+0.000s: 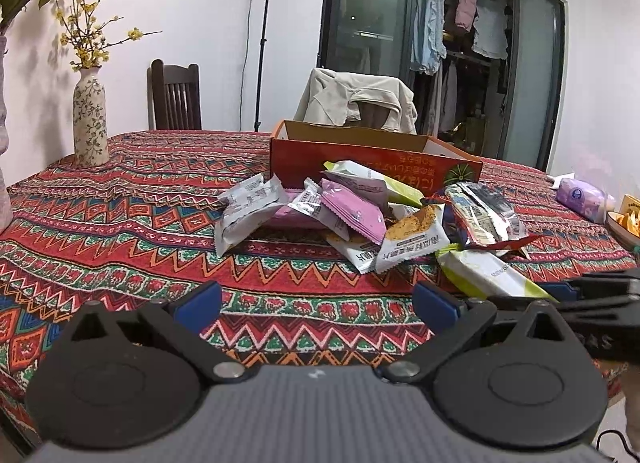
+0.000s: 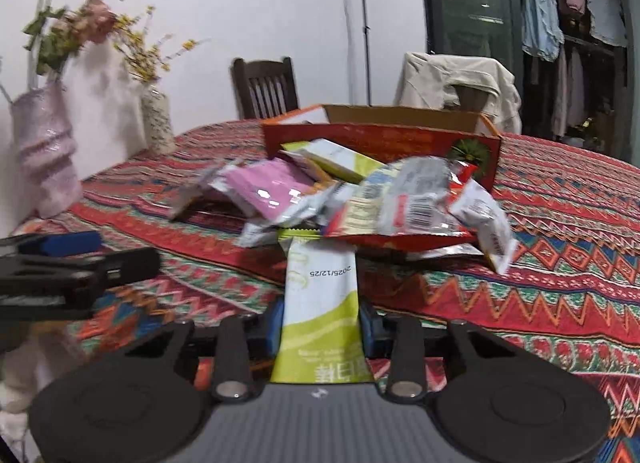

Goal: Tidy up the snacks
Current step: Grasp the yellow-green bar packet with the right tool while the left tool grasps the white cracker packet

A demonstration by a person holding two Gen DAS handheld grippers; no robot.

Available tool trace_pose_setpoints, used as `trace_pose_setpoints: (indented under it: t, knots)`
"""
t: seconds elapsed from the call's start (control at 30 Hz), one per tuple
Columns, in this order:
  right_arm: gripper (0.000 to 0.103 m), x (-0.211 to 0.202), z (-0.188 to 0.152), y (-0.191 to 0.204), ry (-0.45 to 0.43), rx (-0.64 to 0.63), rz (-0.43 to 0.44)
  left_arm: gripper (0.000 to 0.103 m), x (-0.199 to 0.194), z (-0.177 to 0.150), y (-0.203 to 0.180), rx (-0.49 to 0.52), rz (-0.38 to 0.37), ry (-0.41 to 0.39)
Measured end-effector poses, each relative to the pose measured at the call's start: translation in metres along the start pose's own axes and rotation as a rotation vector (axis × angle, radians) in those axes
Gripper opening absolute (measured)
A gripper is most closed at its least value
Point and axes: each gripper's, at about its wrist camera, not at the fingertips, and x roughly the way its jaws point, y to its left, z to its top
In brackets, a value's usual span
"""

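Note:
A heap of snack packets (image 1: 360, 215) lies on the patterned tablecloth in front of an open orange-red cardboard box (image 1: 372, 167). In the right wrist view my right gripper (image 2: 320, 327) is shut on a white-and-green packet (image 2: 320, 295), its blue pads pressing on both sides; the packet's far end reaches under the heap (image 2: 360, 199). The left wrist view shows that same packet (image 1: 492, 275) at the heap's near right. My left gripper (image 1: 318, 299) stands open over bare cloth, short of the heap, with nothing between its fingers.
Two vases with flowers (image 1: 90, 119) (image 2: 44, 151) stand at the table's left side. Behind the table are a dark wooden chair (image 1: 176, 95) and a chair draped with a beige jacket (image 1: 360, 99). A purple tissue pack (image 1: 584, 199) and a bowl (image 1: 624, 227) sit at the right edge.

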Motion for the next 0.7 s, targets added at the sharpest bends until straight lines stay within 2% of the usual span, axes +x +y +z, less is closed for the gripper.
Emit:
trace_pose_setpoints:
  t: [0.23,0.33,0.7]
  knots:
    - [0.035,-0.024,0.013,0.01,-0.102,-0.017,0.032,0.103,0.003,0.014,0.003,-0.032,0.023,-0.004]
    - [0.035,-0.026,0.019,0.004,-0.128,-0.014,0.006,0.103,0.009,0.021,0.001,-0.034,0.03,0.001]
    - [0.036,-0.025,0.02,-0.035,-0.162,0.044,-0.079,0.103,0.053,0.033,-0.043,0.074,-0.008,0.089]
